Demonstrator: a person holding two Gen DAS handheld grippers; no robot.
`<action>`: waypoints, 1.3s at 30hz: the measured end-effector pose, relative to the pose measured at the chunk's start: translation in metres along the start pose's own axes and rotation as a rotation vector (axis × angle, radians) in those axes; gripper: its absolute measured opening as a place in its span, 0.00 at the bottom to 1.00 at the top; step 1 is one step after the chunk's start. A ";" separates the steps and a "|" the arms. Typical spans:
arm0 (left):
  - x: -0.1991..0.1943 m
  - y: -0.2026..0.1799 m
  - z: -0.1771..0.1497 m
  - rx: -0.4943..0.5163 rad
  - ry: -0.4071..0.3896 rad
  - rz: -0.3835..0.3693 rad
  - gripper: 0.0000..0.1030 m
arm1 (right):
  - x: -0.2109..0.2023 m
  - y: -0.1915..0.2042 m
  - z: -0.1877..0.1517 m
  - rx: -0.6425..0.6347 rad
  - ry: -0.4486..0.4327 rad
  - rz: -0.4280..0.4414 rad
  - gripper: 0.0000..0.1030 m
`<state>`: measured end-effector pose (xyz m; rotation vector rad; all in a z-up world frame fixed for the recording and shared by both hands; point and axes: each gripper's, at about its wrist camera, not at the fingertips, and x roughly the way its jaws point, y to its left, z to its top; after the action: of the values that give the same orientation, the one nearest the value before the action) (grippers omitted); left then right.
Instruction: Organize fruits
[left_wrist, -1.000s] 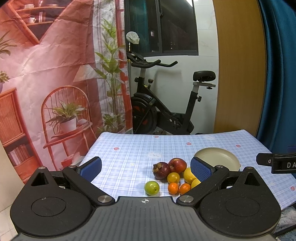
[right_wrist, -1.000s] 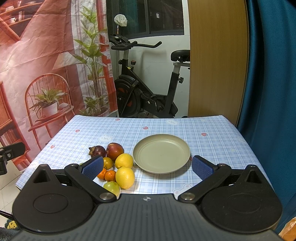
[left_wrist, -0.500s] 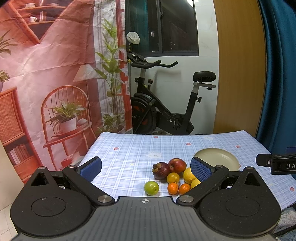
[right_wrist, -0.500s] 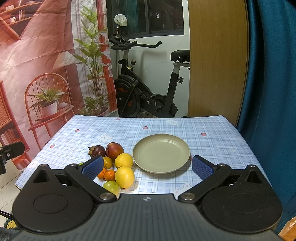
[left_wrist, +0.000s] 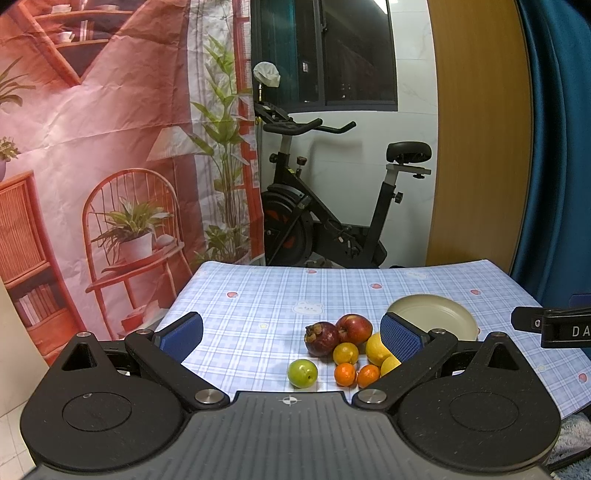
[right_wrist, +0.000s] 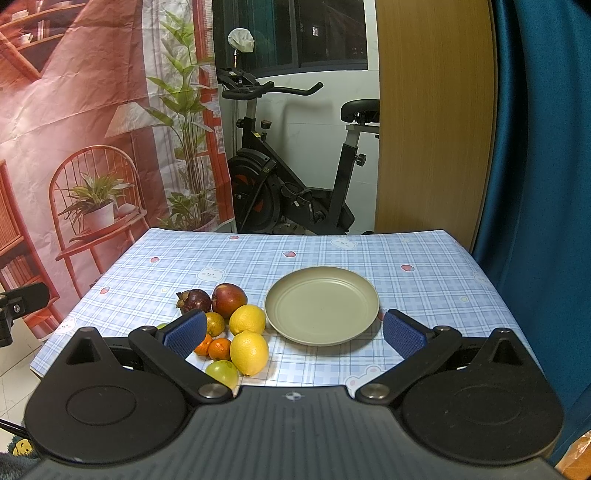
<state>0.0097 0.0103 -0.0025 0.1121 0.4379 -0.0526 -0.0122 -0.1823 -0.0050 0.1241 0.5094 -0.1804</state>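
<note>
Fruit cluster on checked tablecloth, just left of bare plate; nothing plated yet. Left gripper and right gripper: both spread wide, empty. Advice: take nearest lemon first (round, likely rolls); centre it between pads, close gently.

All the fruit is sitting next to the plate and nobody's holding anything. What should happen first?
Probably the right hand-held gripper should ease down and left onto the nearer lemon. It is open and holds nothing, the plate has no fruit on it, and that lemon lies closest to it at the pile's edge, beside the plate. The left hand-held gripper is open too.
</note>
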 end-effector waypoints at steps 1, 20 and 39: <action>0.000 0.000 0.000 0.000 0.000 -0.001 1.00 | 0.000 0.000 0.000 0.000 0.000 0.000 1.00; 0.009 0.005 0.002 -0.020 -0.012 0.014 1.00 | 0.004 -0.005 -0.003 0.000 -0.032 0.020 1.00; 0.077 0.012 0.008 -0.091 -0.100 0.020 0.80 | 0.081 -0.024 0.019 0.052 -0.218 0.281 1.00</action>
<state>0.0839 0.0194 -0.0270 0.0242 0.3389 -0.0186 0.0608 -0.2204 -0.0304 0.2225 0.2655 0.0679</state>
